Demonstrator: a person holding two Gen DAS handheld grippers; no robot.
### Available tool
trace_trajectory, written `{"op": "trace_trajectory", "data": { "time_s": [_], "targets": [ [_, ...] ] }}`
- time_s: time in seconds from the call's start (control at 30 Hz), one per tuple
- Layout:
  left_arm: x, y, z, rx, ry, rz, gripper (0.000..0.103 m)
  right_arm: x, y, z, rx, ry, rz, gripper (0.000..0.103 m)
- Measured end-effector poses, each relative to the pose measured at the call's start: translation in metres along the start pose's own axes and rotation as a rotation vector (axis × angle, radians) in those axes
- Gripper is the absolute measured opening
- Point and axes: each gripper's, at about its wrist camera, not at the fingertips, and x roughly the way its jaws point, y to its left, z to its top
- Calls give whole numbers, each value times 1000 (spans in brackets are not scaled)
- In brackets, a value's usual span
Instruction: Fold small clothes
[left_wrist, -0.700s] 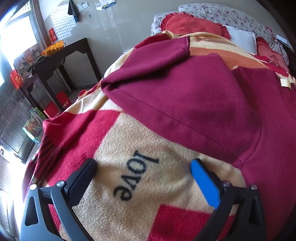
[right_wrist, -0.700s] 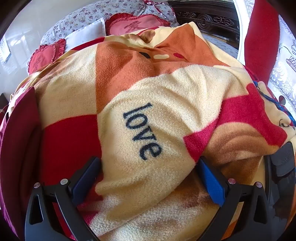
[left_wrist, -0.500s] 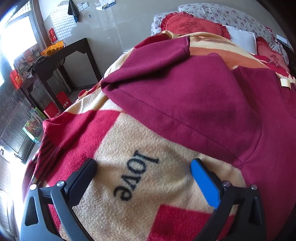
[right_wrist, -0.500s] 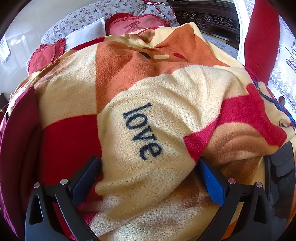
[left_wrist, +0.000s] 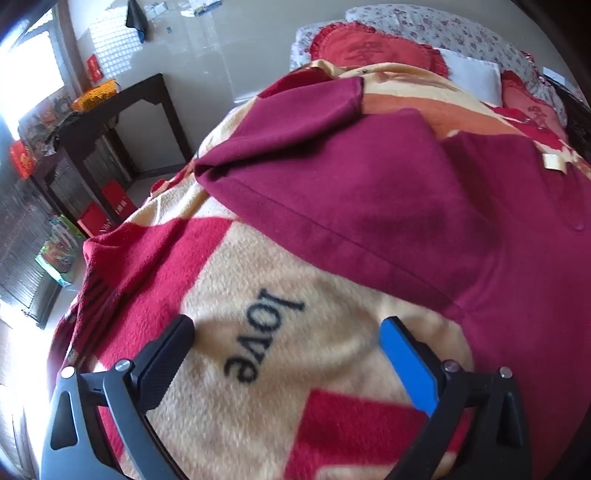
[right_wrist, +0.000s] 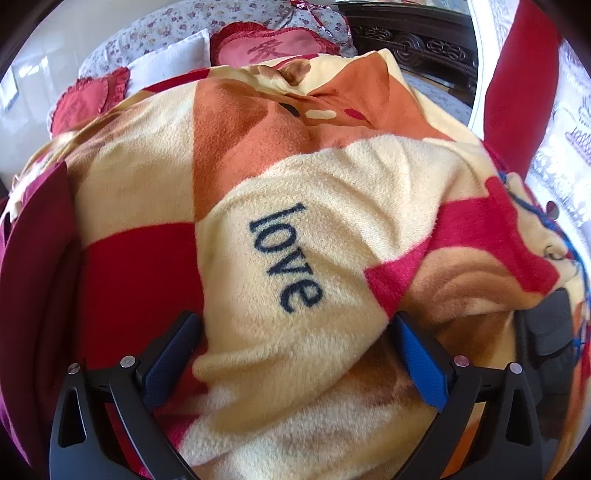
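A maroon garment (left_wrist: 369, 177) lies spread flat on a fleece blanket (left_wrist: 266, 406) with red, cream and orange patches and the word "love". Its sleeve (left_wrist: 306, 107) points away toward the pillows. My left gripper (left_wrist: 288, 328) is open and empty, just above the blanket, a short way in front of the garment's near hem. In the right wrist view only the garment's edge (right_wrist: 33, 258) shows at the far left. My right gripper (right_wrist: 295, 325) is open and empty, low over a raised fold of the blanket (right_wrist: 332, 258).
Red heart cushions (left_wrist: 369, 44) and a white pillow (left_wrist: 469, 74) lie at the bed's head. A dark wooden side table (left_wrist: 122, 107) stands on the floor to the left. A carved dark headboard (right_wrist: 413, 44) and a red curtain (right_wrist: 517, 81) are on the right.
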Motion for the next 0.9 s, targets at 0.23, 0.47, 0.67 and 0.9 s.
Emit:
{"op": "trace_trajectory", "data": {
  "time_s": [0.23,0.47,0.67,0.9],
  "targets": [
    [-52,-1,-4,43,-61,-72,102,-52,6,-9,-18,8,16,69],
    [-107,-17,6,36,-107,-164,102,-152,-4,-20,-45,-12,98,69],
    [-143,-34,8,77,-146,-206,102,-241,-8,-17,-94,-28,165,69],
    [-163,-44,6,110,-179,-202,102,-290,36,-12,-176,-65,255,69]
  ]
}}
